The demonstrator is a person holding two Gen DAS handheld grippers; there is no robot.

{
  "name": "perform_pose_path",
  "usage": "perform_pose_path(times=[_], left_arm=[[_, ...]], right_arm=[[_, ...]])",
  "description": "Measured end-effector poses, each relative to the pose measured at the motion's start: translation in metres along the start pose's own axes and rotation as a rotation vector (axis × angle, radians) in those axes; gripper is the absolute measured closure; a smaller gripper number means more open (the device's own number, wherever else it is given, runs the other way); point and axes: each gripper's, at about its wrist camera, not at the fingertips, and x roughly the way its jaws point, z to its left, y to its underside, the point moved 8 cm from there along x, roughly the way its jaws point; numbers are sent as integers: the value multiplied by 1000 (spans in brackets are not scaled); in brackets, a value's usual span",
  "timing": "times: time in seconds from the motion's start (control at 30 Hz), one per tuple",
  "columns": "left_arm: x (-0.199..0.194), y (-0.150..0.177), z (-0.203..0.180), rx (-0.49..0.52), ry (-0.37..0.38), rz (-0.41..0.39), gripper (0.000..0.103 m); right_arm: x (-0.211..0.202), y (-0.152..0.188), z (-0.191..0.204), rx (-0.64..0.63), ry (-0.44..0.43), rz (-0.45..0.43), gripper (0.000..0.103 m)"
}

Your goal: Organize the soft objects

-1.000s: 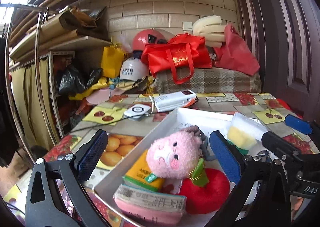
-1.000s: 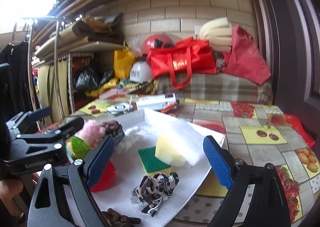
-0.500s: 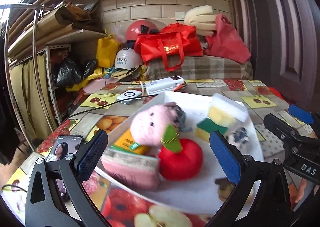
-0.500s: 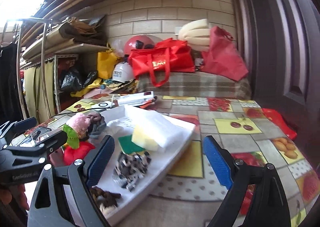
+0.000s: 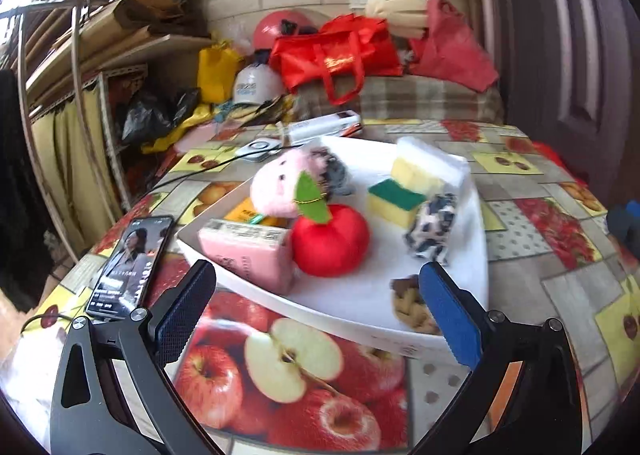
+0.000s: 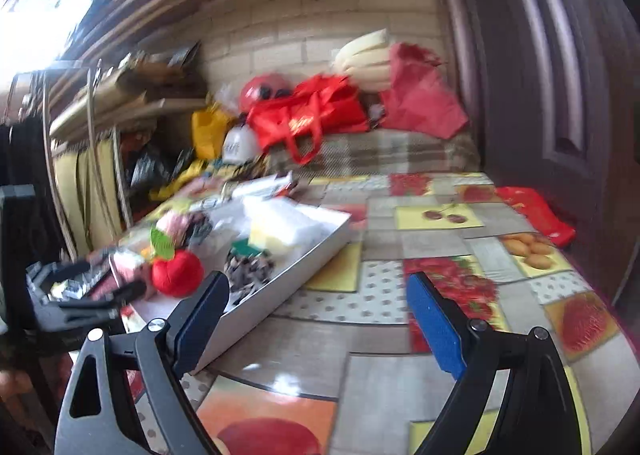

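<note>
We've got both grippers spread w/ nothing between the pads: left gripper (image 5: 316,311) hangs low over the fruit-print tablecloth (image 5: 288,379), just short of the white tray (image 5: 360,319); right gripper (image 6: 316,319) sits off the tray's right side, aimed mostly at bare table.

All the soft stuff lies inside the tray: red plush apple (image 5: 330,241) w/ its green leaf, pink plush toy (image 5: 280,185) leaning right behind it, pink packet (image 5: 244,255) at the near-left edge, yellow-green sponge (image 5: 396,197), white foam block (image 5: 434,163) at the back, spotted scrunchie (image 5: 430,227) and a brown braided scrunchie (image 5: 412,303) partly hidden by our left gripper's right pad. We reckon they're in the tray to keep them gathered in one spot; whether that's a sorted result or a pile awaiting sorting, can't tell.

Rel. to left gripper: apple & packet are just ahead, roughly centred between the fingers. A phone (image 5: 128,259) lies outside the tray, left.
</note>
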Motion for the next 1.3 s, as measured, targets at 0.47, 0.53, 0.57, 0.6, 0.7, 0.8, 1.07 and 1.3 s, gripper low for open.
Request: perform_pose_path(times=[0.47, 0.53, 0.57, 0.6, 0.7, 0.8, 1.07, 1.3], left_arm=[[-46, -6, -1, -17, -16, -154, 0], [-54, -6, -6, -14, 19, -171, 0], [-55, -6, -9, -7, 30, -169, 0], [-54, -5, -13, 7, 37, -158, 0], [-46, -4, -24, 48, 59, -116, 0], [-37, -1, -33, 73, 87, -67, 0], [-31, 3, -35, 72, 70, -40, 0], [-24, 7, -30, 47, 79, 0, 0]], right_arm=[[-95, -7, -33, 33, 80, -282, 0], [-90, -3, -34, 28, 101, -237, 0], [-89, -2, -36, 32, 107, -220, 0], [-86, -1, -38, 41, 112, -207, 0], [-82, 0, -44, 63, 130, -179, 0], [-76, 4, -47, 72, 128, -137, 0], [-75, 7, -45, 65, 132, -123, 0], [-75, 6, -51, 80, 167, -119, 0]])
